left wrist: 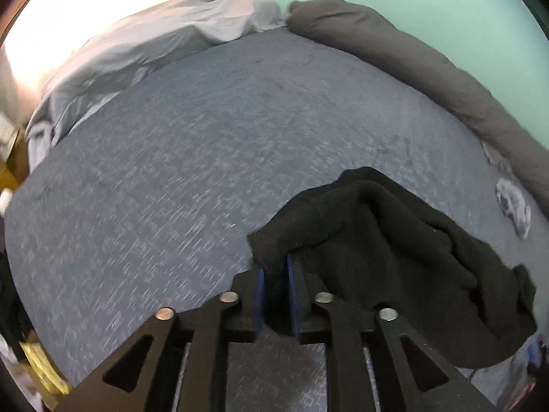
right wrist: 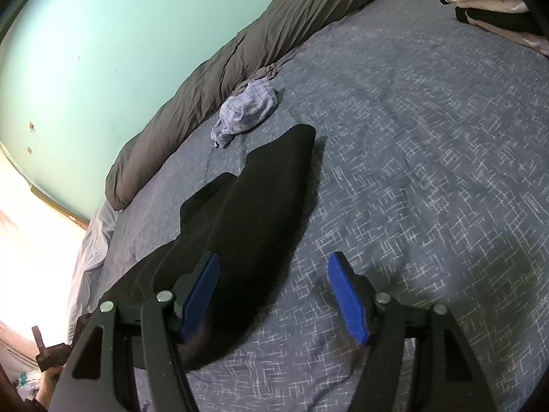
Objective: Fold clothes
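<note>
On the left, the left claw (left wrist: 276, 271) has its two blue pads close together with an edge of the black garment (left wrist: 384, 257) between them. The gap looks a bit loose, and I cannot tell if the pads are really pinching the cloth or just letting it sit there. The cloth is bunched up and droops off to the right of the claw, above the blue bed cover (left wrist: 171, 189).

In the middle, in the right wrist view, the same black garment (right wrist: 260, 213) lies long and flat on the bed, pointing toward a small checked cloth (right wrist: 248, 108) that sits near the grey duvet (right wrist: 219, 65) by the green wall.

On the right, the right claw (right wrist: 272, 295) is wide apart and holds nothing. Its left pad (right wrist: 199, 298) hangs over the black cloth, and its right pad is over the bare bed cover.

What could go wrong: if the left claw is loose, the edge could slip out and flop down in a messy heap. Then the fold would be crooked. The right claw is not pinning the cloth either, so a tug from the left could drag the whole thing sideways and wrinkle it.
</note>
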Action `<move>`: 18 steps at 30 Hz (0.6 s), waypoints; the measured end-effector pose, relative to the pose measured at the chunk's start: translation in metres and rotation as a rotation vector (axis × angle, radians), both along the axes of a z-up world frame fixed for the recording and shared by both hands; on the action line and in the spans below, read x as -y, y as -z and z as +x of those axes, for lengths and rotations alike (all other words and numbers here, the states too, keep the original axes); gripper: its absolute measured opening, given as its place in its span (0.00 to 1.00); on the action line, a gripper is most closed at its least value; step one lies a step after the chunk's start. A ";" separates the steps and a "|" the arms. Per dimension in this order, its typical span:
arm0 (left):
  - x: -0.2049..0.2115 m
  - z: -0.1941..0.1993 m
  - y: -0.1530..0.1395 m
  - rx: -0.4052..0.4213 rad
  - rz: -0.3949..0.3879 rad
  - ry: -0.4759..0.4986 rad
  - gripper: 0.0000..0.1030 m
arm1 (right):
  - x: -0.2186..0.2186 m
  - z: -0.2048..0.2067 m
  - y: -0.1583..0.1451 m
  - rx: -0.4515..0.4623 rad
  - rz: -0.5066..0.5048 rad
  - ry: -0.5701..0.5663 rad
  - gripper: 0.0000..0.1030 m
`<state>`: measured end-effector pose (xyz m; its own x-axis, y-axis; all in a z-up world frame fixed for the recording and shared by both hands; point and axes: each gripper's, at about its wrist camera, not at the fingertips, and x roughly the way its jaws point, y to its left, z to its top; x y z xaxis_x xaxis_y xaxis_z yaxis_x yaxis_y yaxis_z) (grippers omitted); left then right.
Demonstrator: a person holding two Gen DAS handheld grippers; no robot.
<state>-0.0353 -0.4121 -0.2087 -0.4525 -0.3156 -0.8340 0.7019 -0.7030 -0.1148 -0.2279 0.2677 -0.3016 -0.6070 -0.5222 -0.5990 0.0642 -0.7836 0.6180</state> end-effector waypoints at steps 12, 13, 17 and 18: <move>-0.046 0.008 -0.023 -0.046 0.005 0.072 0.20 | 0.008 -0.005 0.000 0.025 -0.001 -0.028 0.65; -0.058 0.000 -0.022 -0.062 0.013 0.099 0.21 | 0.010 -0.005 -0.001 0.026 0.001 -0.034 0.65; -0.109 -0.032 -0.012 -0.115 0.063 0.205 0.23 | 0.017 -0.009 -0.001 0.021 -0.007 -0.063 0.74; -0.121 -0.039 -0.008 -0.126 0.073 0.226 0.23 | 0.020 -0.010 -0.001 0.020 -0.010 -0.072 0.74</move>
